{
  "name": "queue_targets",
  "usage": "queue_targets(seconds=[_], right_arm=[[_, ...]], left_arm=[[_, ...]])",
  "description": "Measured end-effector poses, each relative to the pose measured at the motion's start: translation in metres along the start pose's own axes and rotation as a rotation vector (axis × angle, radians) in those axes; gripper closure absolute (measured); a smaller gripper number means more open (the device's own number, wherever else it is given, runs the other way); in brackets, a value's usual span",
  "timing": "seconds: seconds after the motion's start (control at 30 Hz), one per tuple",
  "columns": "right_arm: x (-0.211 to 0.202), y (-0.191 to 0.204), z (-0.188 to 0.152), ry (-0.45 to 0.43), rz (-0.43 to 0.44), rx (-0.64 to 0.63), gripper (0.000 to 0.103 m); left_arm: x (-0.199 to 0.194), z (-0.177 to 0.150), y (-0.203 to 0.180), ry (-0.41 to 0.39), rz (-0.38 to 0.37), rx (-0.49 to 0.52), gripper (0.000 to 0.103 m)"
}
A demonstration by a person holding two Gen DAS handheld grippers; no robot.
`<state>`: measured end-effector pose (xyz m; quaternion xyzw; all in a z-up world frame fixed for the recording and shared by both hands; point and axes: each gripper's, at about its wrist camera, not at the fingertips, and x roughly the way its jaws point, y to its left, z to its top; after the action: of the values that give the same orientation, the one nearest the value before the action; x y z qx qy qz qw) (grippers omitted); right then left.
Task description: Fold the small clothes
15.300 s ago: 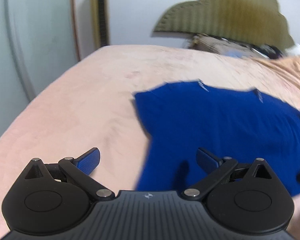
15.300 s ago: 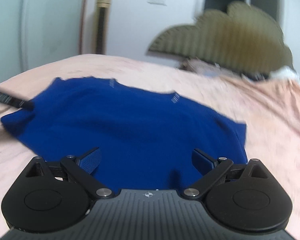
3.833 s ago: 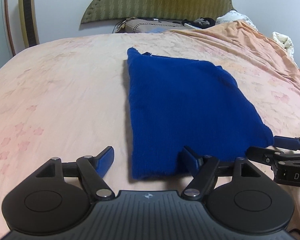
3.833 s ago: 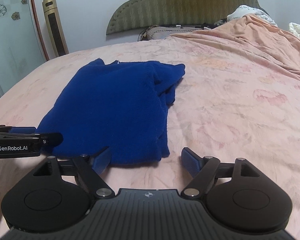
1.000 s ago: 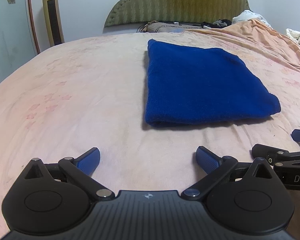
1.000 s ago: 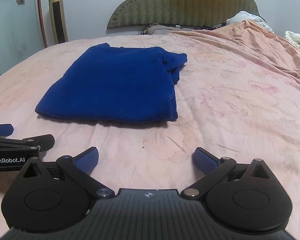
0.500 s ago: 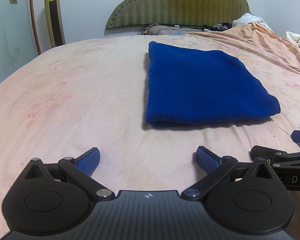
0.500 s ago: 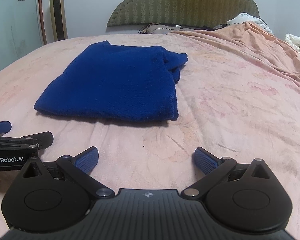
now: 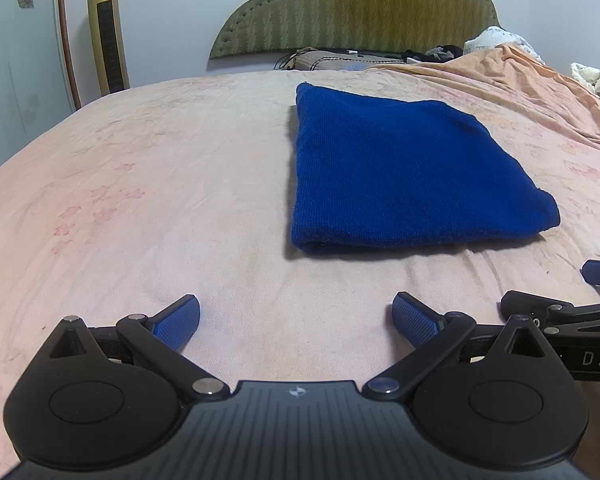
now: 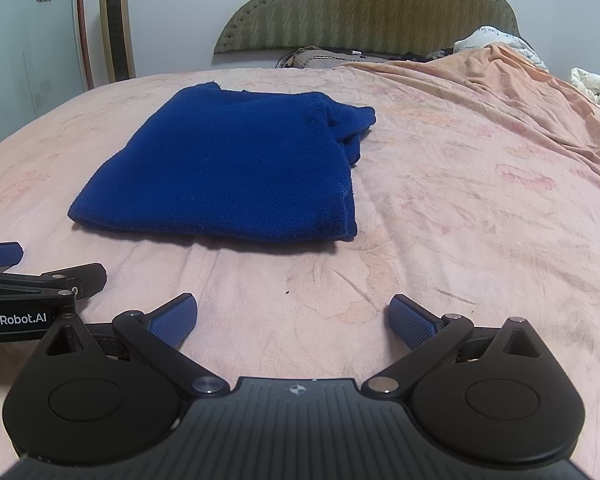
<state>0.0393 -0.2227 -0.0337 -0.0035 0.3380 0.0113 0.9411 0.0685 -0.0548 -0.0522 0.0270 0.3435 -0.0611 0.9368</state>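
While folded, blue garment (image 9: 400,168) untouched.

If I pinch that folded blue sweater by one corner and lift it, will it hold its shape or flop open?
The blue sweater is soft knit lying in loose layers on the bedsheet, so it would probably sag and unfold. A bunched part sticks out at its far right corner, likely to dangle first. The fuzzy surface should grip well, not slip. Both grippers are open and clear of it.
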Motion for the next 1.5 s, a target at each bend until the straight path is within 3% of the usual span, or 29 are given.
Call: queue_targets(seconds=[0.23,0.83,1.5], right_arm=[[-0.011,-0.002,0.002,0.017,-0.008,0.057,0.000],[-0.029,0.005,0.009,0.026,-0.006,0.034,0.001],[-0.025,0.002,0.009,0.043,0.001,0.044,0.001]], left_arm=[[-0.011,0.005,-0.002,0.012,0.023,0.023,0.000],[-0.017,0.009,0.007,0.073,0.009,-0.007,0.000],[-0.016,0.009,0.005,0.080,0.011,-0.002,0.000]])
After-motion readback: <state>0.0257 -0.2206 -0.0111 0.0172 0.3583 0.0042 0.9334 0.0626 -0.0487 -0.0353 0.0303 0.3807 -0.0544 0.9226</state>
